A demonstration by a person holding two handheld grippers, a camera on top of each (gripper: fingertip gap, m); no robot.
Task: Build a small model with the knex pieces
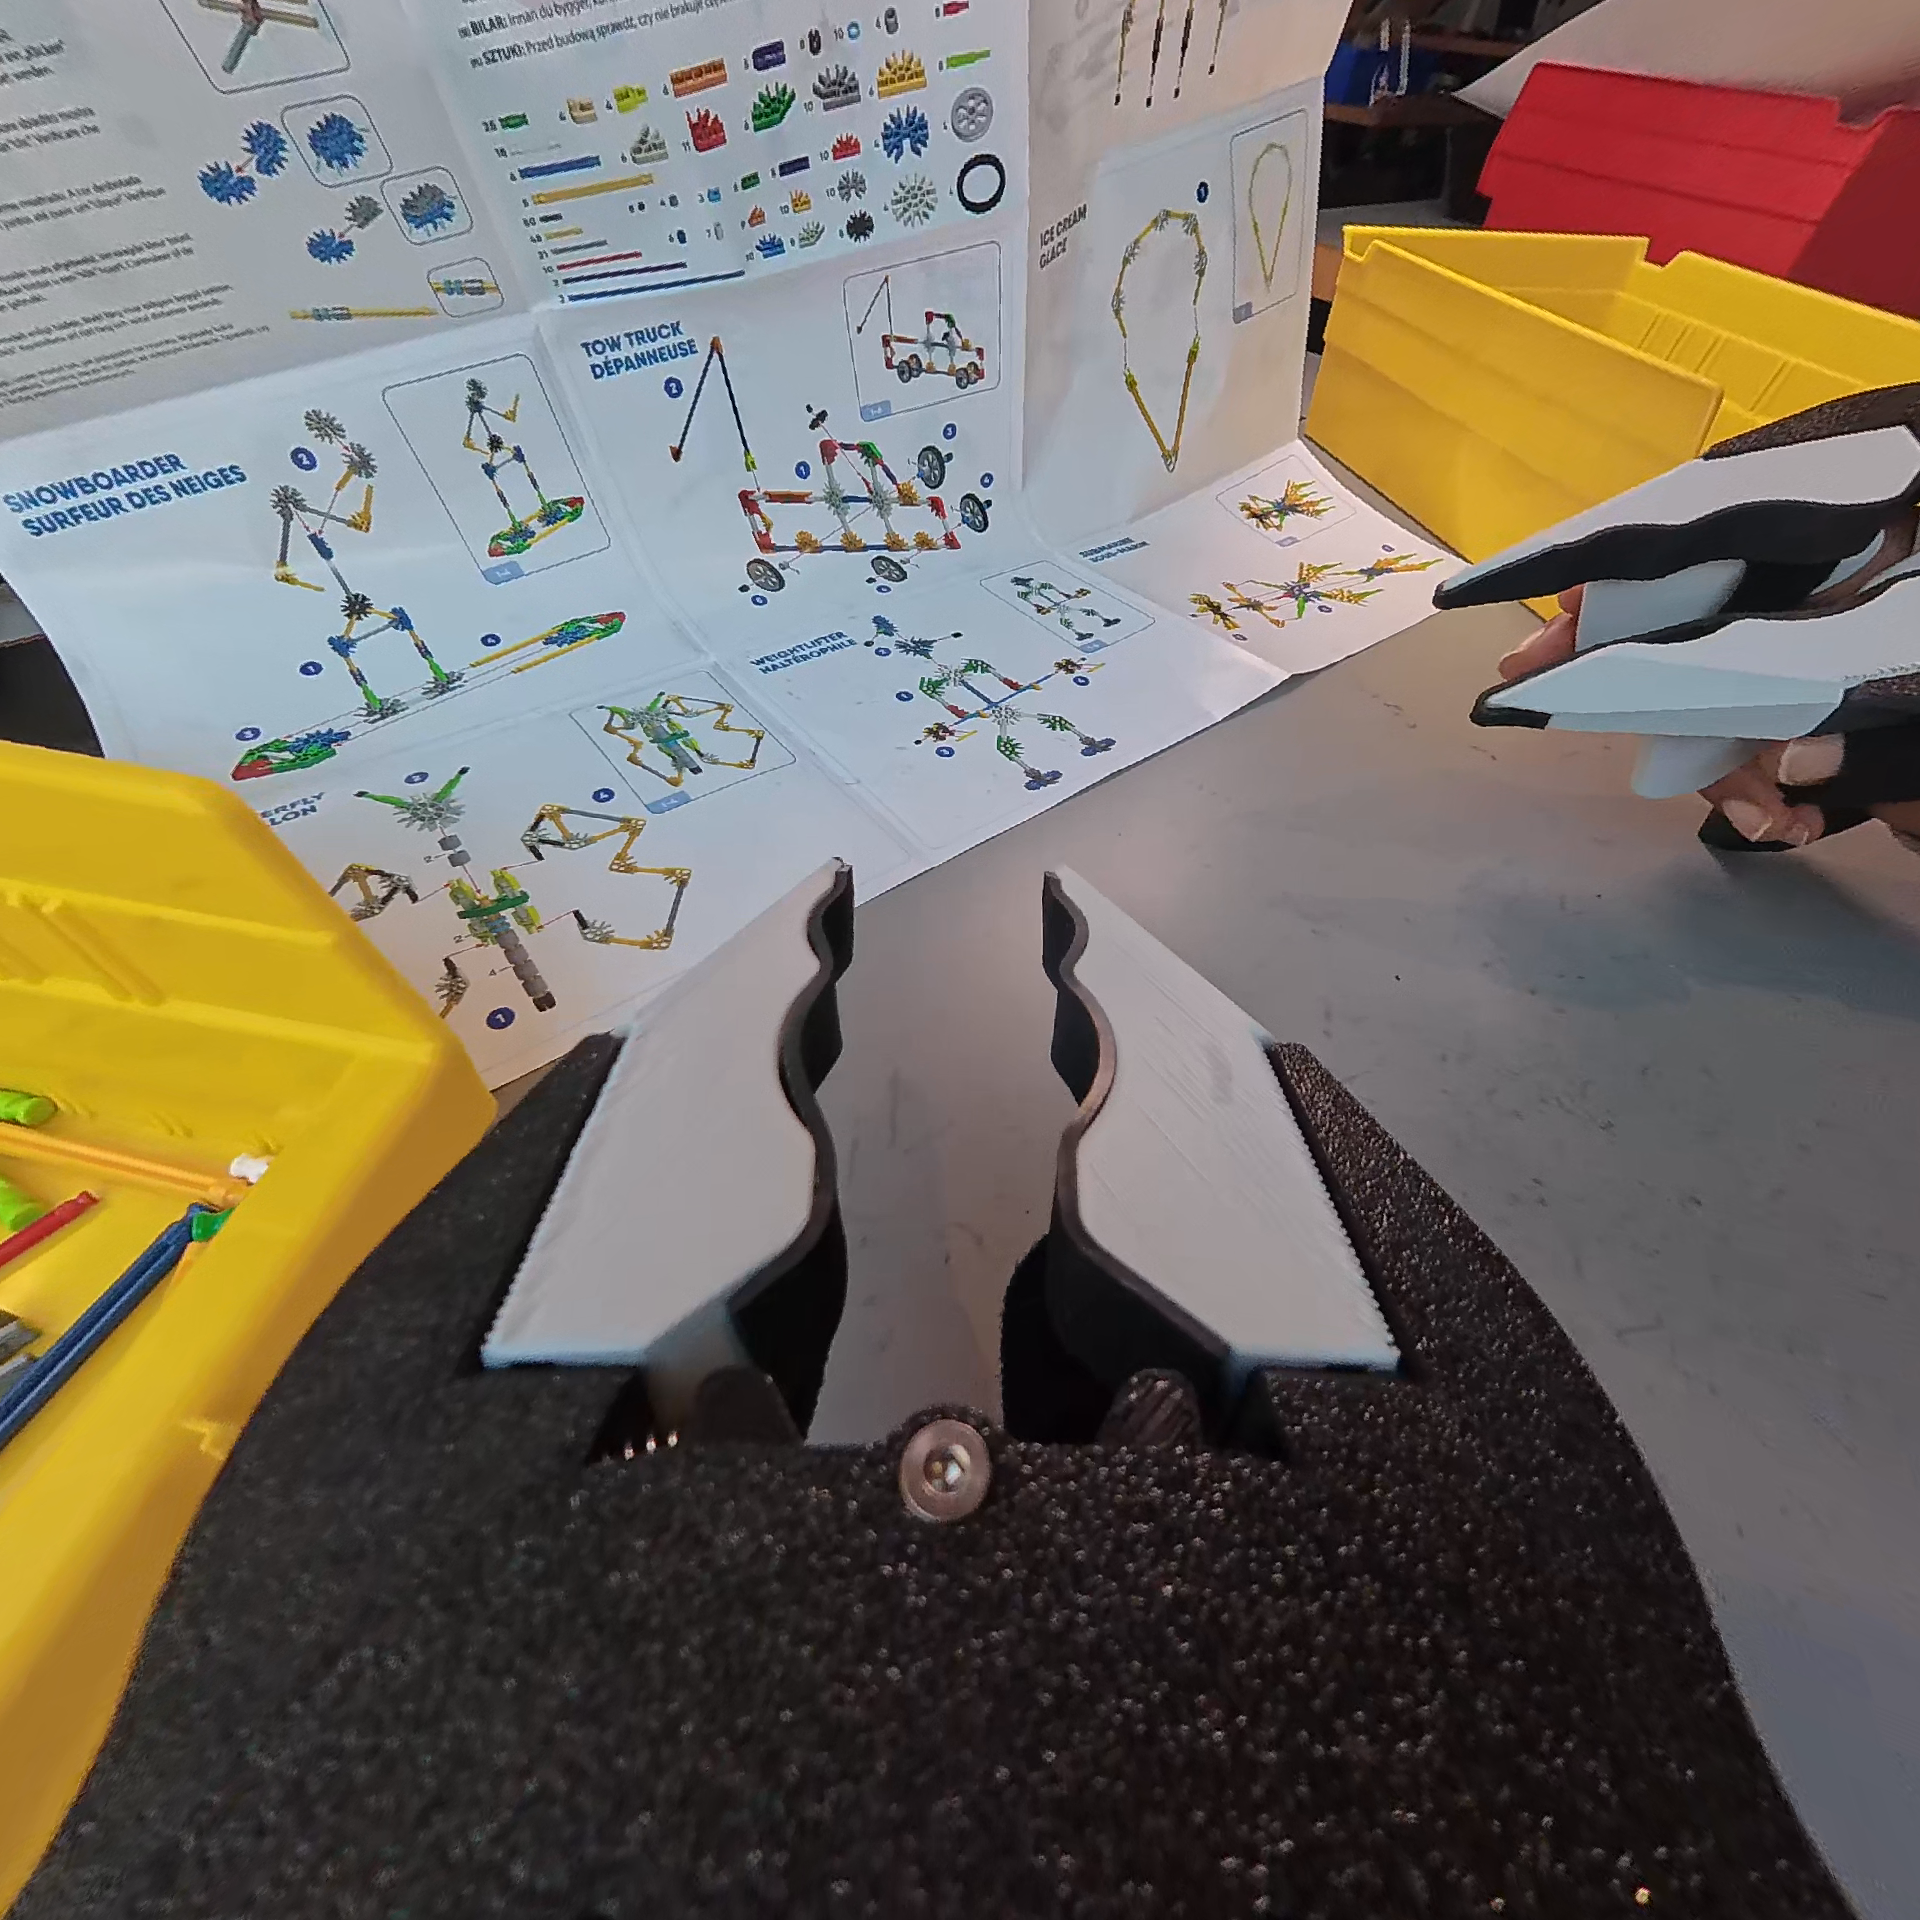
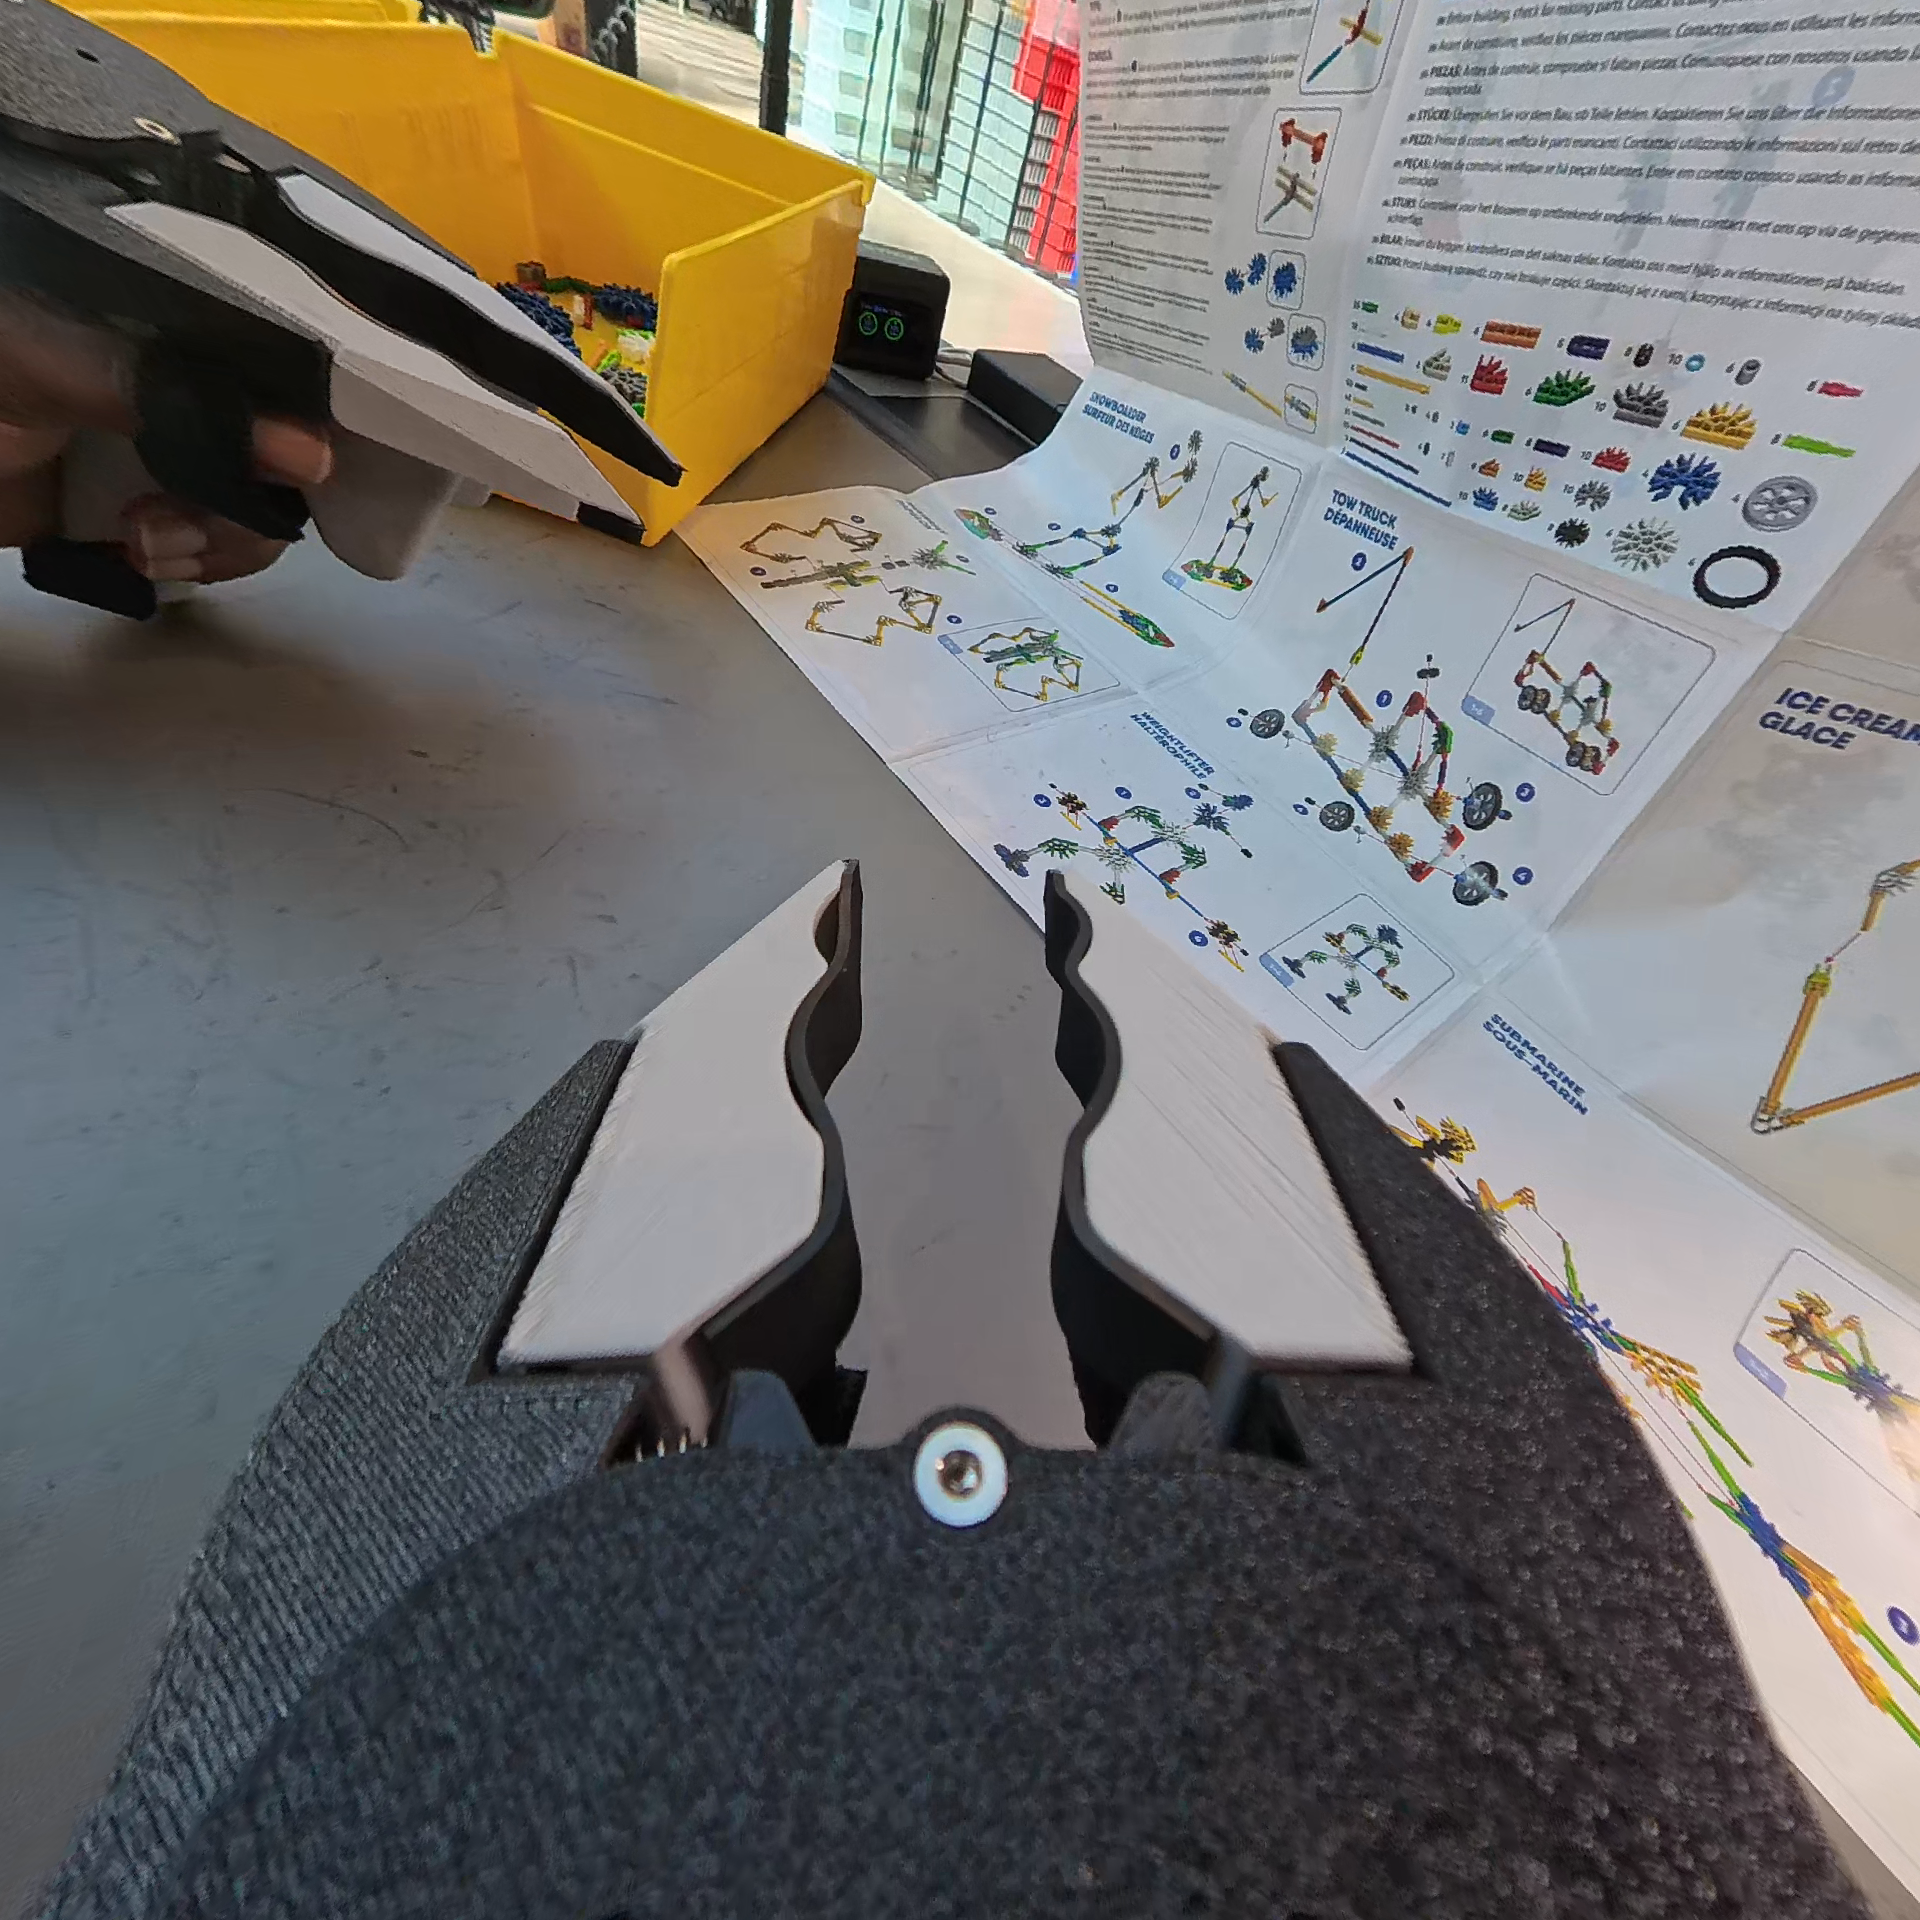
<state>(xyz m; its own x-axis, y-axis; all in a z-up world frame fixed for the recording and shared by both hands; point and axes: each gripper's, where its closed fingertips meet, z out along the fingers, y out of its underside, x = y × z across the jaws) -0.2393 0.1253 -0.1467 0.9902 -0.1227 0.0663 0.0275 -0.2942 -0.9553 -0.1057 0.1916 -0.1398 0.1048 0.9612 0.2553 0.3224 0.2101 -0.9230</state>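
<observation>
2 grippers, both mine, both empty: left gripper (image 1: 948, 883) gapes above bare grey table (image 1: 1403, 1039), yellow bin (image 1: 312, 1039) of rods just left; right gripper (image 2: 953, 883), jaws apart, nears instruction sheet (image 2: 1299, 727), lying right and far.

Two tongs show, the left tongs (image 1: 948, 883) and the right tongs (image 2: 953, 878), each with two fingers. One instruction sheet (image 1: 727, 582) lies unfolded. Two yellow bins: near left (image 1: 208, 987), far right (image 1: 1507, 384). One red bin (image 1: 1714, 177).
</observation>
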